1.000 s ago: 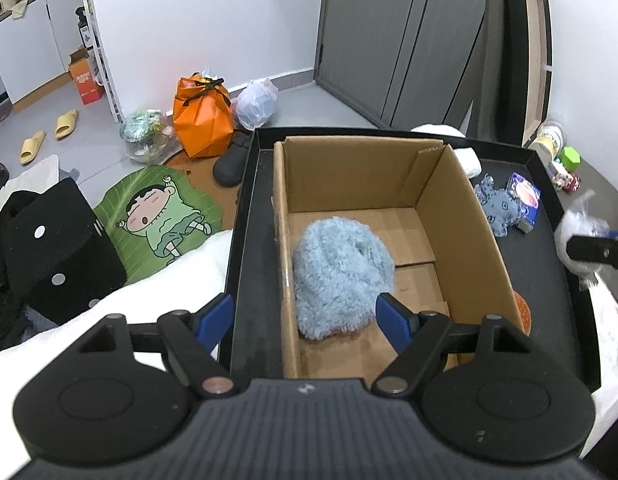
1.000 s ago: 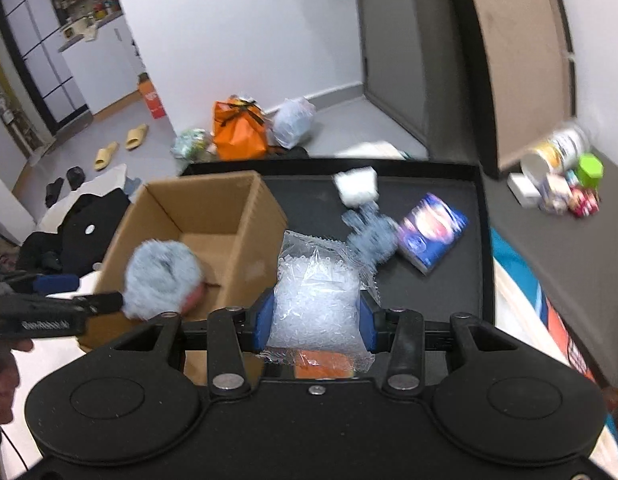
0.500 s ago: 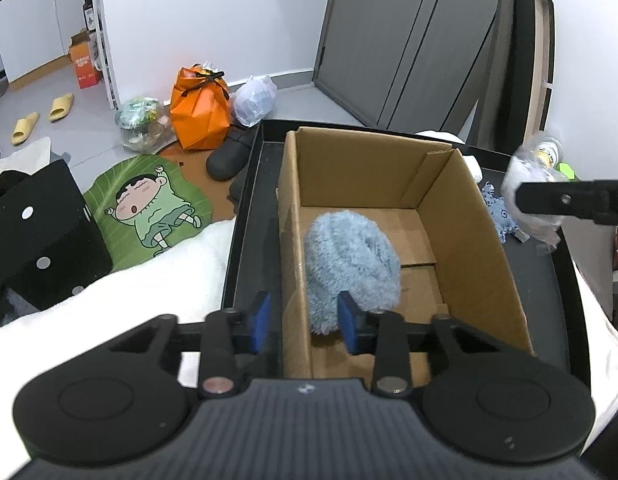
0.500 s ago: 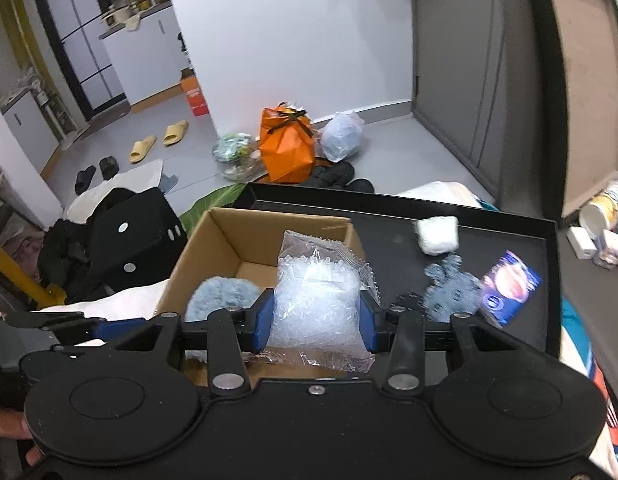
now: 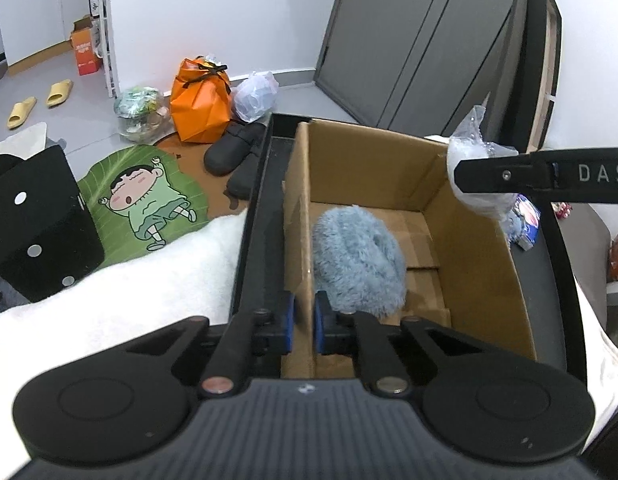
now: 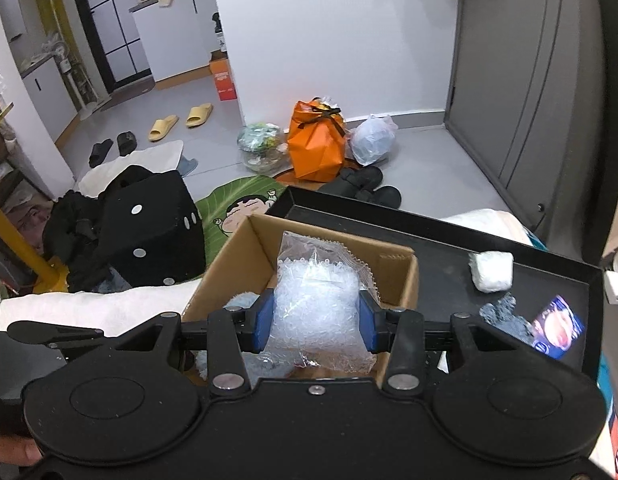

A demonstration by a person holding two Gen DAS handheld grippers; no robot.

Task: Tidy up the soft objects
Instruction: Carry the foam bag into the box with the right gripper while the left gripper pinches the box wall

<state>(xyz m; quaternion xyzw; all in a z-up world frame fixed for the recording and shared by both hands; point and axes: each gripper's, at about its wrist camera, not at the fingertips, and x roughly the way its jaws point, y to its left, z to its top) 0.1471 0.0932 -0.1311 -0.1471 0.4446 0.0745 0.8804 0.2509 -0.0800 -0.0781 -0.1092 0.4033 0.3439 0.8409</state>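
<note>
Looking at the clear plastic bag of beads [image 6: 315,304], it's clamped between the blue pads of the right tool [image 6: 316,322], jaws roughly halfway in on it, hanging over the cardboard box [image 5: 481,256] near its far right corner. The bag is slippery and squishy, so my guess is it could slide out early, and if that happens close to the right wall it may catch the rim and tip onto the black tray [image 5: 549,264] outside the box instead of inside. The left tool [image 5: 303,322] has just been closing and is now pinched tight on the box's left wall, so it looks like it's steadying the box; a tug there could bend the thin cardboard or drag the box. The fluffy blue thing [image 5: 359,260] already sits inside against that left wall, right past the left tool. The white pad [image 6: 491,271], the grey fuzzy piece [image 6: 503,318] and a colourful packet [image 6: 557,330] are on the tray to the right of the box.
</note>
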